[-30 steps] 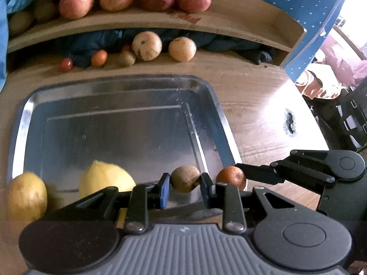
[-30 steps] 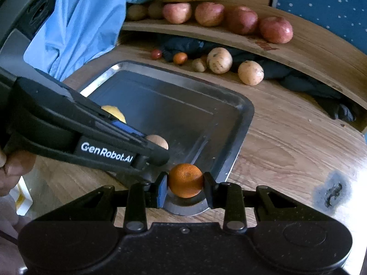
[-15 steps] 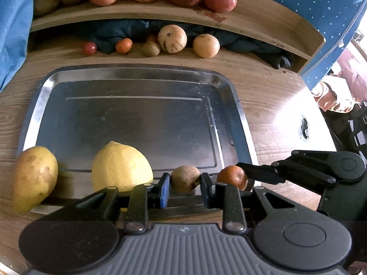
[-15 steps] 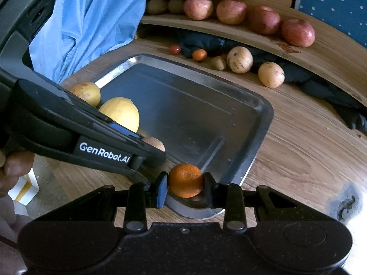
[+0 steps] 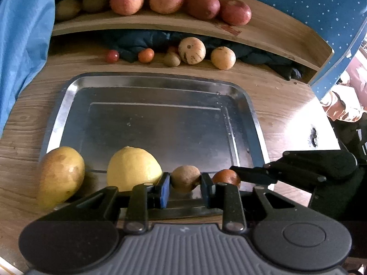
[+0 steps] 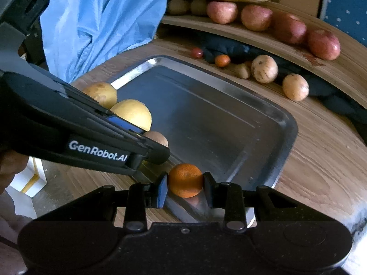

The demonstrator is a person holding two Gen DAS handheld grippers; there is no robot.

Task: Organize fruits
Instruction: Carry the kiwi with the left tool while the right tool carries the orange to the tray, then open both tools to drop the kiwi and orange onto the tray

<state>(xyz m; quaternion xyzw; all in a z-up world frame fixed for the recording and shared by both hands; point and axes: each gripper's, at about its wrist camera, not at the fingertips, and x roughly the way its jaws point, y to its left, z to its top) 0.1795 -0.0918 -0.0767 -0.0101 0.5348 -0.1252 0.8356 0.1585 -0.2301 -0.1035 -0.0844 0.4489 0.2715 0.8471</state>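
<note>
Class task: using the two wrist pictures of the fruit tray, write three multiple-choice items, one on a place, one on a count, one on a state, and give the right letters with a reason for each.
1. Where does the yellow lemon lie?
A. on the upper shelf
B. at the near edge of the metal tray
C. on the blue cloth

2. How many red apples sit in a row on the wooden shelf?
A. two
B. four
C. six

3. What is the state of the right tool?
A. shut on the small orange fruit
B. wide open over the tray
C. shut on nothing

Answers: 1 B, the lemon rests beside the yellow-brown mango along the tray's near edge; 2 B, four reddish fruits line the shelf; 3 A, both pads press the orange fruit's sides.
</note>
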